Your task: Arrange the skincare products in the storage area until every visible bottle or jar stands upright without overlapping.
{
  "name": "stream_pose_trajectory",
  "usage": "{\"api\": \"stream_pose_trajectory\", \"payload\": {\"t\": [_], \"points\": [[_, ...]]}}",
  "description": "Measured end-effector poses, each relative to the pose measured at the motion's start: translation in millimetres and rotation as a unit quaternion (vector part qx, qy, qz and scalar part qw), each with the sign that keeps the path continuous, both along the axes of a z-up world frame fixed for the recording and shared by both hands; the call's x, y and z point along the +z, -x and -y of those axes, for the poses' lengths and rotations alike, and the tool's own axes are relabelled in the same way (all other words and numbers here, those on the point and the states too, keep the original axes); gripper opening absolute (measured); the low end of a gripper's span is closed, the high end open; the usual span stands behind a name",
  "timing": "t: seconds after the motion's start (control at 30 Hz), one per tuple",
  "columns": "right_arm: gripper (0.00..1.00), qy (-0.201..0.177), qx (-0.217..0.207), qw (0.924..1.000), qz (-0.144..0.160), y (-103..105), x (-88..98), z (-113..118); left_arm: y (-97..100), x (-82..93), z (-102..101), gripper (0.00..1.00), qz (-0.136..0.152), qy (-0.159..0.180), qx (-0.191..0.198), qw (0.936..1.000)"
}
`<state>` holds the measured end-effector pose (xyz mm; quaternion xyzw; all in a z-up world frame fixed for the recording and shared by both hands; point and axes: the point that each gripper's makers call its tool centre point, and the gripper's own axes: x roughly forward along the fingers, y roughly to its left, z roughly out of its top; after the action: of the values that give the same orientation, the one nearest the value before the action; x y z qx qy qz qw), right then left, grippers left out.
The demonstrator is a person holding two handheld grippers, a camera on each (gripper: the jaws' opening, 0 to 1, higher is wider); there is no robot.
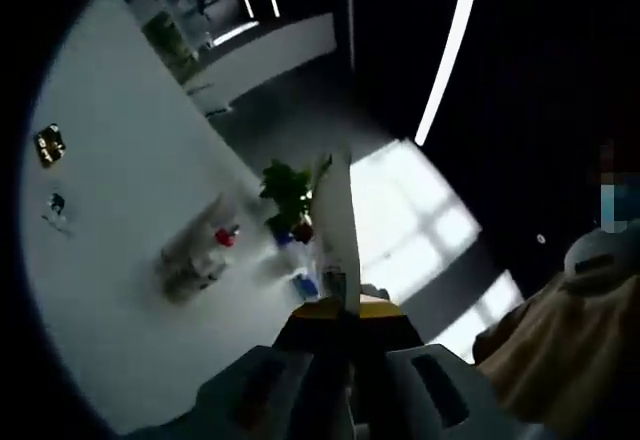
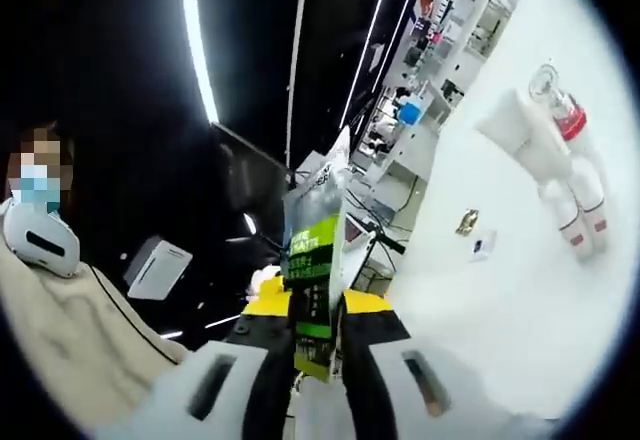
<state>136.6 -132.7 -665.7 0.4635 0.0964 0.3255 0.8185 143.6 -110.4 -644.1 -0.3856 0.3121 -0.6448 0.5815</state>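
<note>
Left gripper view: a thin white sachet (image 1: 335, 225) is seen edge-on, clamped betw. the left gripper (image 1: 345, 335) jaws, w/ a cluster of pale bottles, one red-capped (image 1: 200, 250), lying tipped on the white table (image 1: 110, 190) well beyond. Right gripper view: the same item, a silver-and-green printed sachet (image 2: 315, 270), is clamped by the right gripper (image 2: 320, 345) too; white red-capped bottles (image 2: 565, 175) are seen further right. Step judged: sachet carried; next, it must be lowered to bare table near the bottles and stood up.

One green-labelled pouch (image 2: 318, 260) shows in the right gripper view. Three white skincare bottles (image 2: 560, 175) lie clustered on the white table (image 2: 480, 310). Two small items (image 2: 475, 235) sit nearby. One potted plant (image 1: 288, 195) stands there.
</note>
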Motion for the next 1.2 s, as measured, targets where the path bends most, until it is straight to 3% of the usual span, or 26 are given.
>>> {"api": "stream_pose_trajectory", "payload": {"t": [0.13, 0.2, 0.53, 0.7, 0.9, 1.2], "points": [[0.04, -0.047, -0.011, 0.9988, -0.002, 0, 9.5, 8, -2.8, -3.7, 0, 0.00, -0.002, -0.009, 0.007, 0.9999], [0.03, -0.037, -0.016, 0.9992, -0.002, -1, 7.8, 7, -3.1, -4.5, 1, 0.00, -0.005, -0.011, 0.007, 0.9999], [0.01, -0.075, -0.027, 0.9967, -0.015, -2, 11.4, 10, -8.5, -8.4, 7, 0.00, 0.007, -0.024, 0.023, 0.9994], [0.01, -0.073, -0.029, 0.9967, -0.019, -3, 10.5, 8, -10.1, -20.0, 7, 0.06, -0.016, -0.023, 0.035, 0.9990], [0.01, -0.076, -0.043, 0.9953, -0.041, -7, -3.2, 10, 0.7, -38.4, 6, 0.08, -0.042, -0.037, 0.034, 0.9978], [0.01, -0.071, -0.060, 0.9937, -0.063, -10, -17.9, 11, 0.2, -46.2, -1, 0.00, -0.072, -0.035, 0.065, 0.9947]]}}
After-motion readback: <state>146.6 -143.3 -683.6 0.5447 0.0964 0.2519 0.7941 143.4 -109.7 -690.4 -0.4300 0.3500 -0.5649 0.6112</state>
